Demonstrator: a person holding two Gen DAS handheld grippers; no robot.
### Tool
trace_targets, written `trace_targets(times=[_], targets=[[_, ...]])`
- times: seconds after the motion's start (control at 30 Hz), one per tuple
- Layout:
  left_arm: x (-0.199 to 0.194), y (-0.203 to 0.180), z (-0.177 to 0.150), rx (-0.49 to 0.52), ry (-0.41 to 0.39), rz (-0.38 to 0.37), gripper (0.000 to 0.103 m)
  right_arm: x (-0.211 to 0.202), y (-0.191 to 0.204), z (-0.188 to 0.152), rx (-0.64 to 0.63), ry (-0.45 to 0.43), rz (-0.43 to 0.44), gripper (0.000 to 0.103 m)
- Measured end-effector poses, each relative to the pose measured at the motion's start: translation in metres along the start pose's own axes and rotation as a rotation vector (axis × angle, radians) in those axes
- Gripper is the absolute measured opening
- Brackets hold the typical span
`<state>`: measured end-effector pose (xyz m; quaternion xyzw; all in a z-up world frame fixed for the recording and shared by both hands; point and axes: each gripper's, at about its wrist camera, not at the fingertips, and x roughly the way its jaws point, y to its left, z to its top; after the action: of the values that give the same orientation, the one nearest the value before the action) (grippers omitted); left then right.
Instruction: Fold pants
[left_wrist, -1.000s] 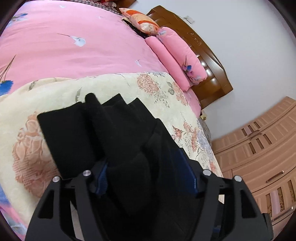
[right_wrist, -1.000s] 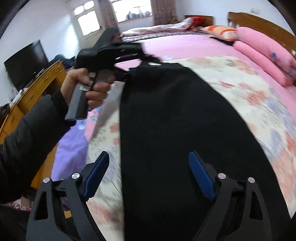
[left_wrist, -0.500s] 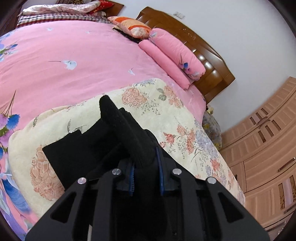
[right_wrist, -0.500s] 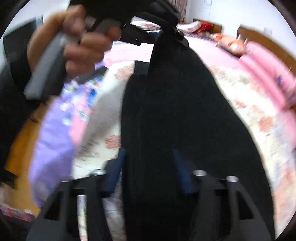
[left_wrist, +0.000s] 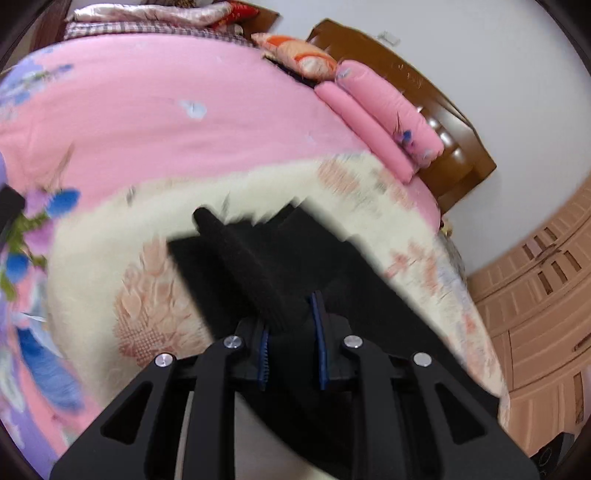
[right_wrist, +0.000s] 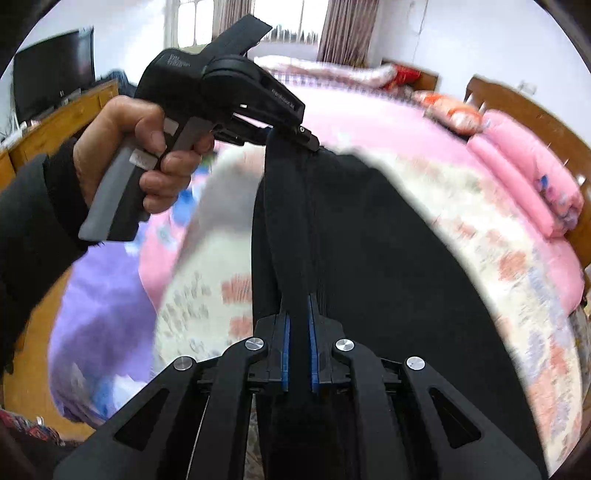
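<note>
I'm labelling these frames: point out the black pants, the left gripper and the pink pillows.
black pants (right_wrist: 388, 258), right wrist view, flat middle.
left gripper (left_wrist: 291, 325), left wrist view, between fingertips.
pink pillows (left_wrist: 384, 110), left wrist view, upper roll.

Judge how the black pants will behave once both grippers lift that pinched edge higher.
Probably floppy: the black pants drape from the left gripper to the right gripper. Likely grippy, as the knit ridge looks fuzzy. The unheld part should drag across the floral blanket.
</note>
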<state>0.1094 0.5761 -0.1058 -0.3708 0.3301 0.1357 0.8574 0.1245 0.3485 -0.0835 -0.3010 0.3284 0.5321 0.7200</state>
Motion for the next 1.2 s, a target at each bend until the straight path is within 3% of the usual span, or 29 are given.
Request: trace_targets(times=[0.07,0.13,0.27,0.33,0.37,0.4,0.43,0.47,0.5,0.53,0.57,0.6,0.67,0.77,0.83,0.93,1.0,1.1,1.2], targets=[[0.003,0.016,-0.003,-0.041,-0.019,-0.071,0.021,0.005,0.005,-0.001,-0.008,0.000,-0.018,0.009],[-0.001,0.020,-0.001,-0.057,-0.031,-0.097,0.021,0.000,0.007,0.003,-0.018,-0.004,-0.035,0.009],[0.000,0.001,-0.002,0.056,-0.028,0.046,0.028,0.000,0.005,0.005,-0.007,-0.005,-0.048,0.010],[0.002,0.003,-0.002,0.038,-0.032,0.093,0.044,0.011,0.007,0.000,0.015,0.020,-0.022,0.022],[0.001,0.002,-0.002,0.028,-0.030,0.107,0.046,0.013,0.009,-0.002,0.010,0.014,-0.017,0.029],[-0.001,-0.001,-0.002,0.027,-0.030,0.125,0.050,0.012,0.011,-0.002,0.005,0.013,0.011,0.042],[-0.004,-0.010,-0.002,0.050,-0.040,0.188,0.061,0.007,0.017,-0.001,0.003,0.017,0.067,0.072],[-0.007,-0.019,-0.001,0.082,-0.057,0.291,0.074,0.000,0.019,-0.001,0.009,0.020,0.122,0.088],[-0.014,-0.032,-0.004,0.131,-0.103,0.435,0.085,-0.007,0.018,-0.001,0.014,0.005,0.128,0.088],[-0.024,-0.051,-0.008,0.205,-0.188,0.567,0.086,-0.016,0.015,-0.002,0.021,-0.013,0.129,0.088],[-0.033,-0.071,-0.014,0.275,-0.249,0.624,0.088,-0.029,0.007,-0.004,0.041,-0.032,0.134,0.088],[-0.040,-0.092,-0.021,0.346,-0.288,0.633,0.094,-0.038,-0.001,-0.006,0.060,-0.048,0.132,0.088],[-0.044,-0.126,-0.033,0.445,-0.285,0.538,0.100,-0.059,-0.030,-0.015,0.133,-0.092,0.108,0.088],[-0.016,-0.176,-0.055,0.603,-0.105,0.296,0.101,-0.072,-0.073,-0.037,0.250,-0.094,0.038,0.088],[0.008,-0.199,-0.067,0.670,-0.039,0.230,0.101,-0.074,-0.110,-0.057,0.360,-0.071,-0.022,0.088],[0.056,-0.217,-0.079,0.740,0.078,0.239,0.101,-0.068,-0.154,-0.086,0.487,-0.001,-0.086,0.088],[0.087,-0.211,-0.079,0.708,0.164,0.298,0.102,-0.060,-0.176,-0.106,0.551,0.065,-0.143,0.089],[0.097,-0.189,-0.068,0.578,0.195,0.210,0.102,-0.069,-0.193,-0.130,0.590,0.007,-0.118,0.087],[0.095,-0.183,-0.070,0.576,0.181,0.207,0.102,-0.087,-0.202,-0.136,0.666,-0.027,-0.195,0.088]])
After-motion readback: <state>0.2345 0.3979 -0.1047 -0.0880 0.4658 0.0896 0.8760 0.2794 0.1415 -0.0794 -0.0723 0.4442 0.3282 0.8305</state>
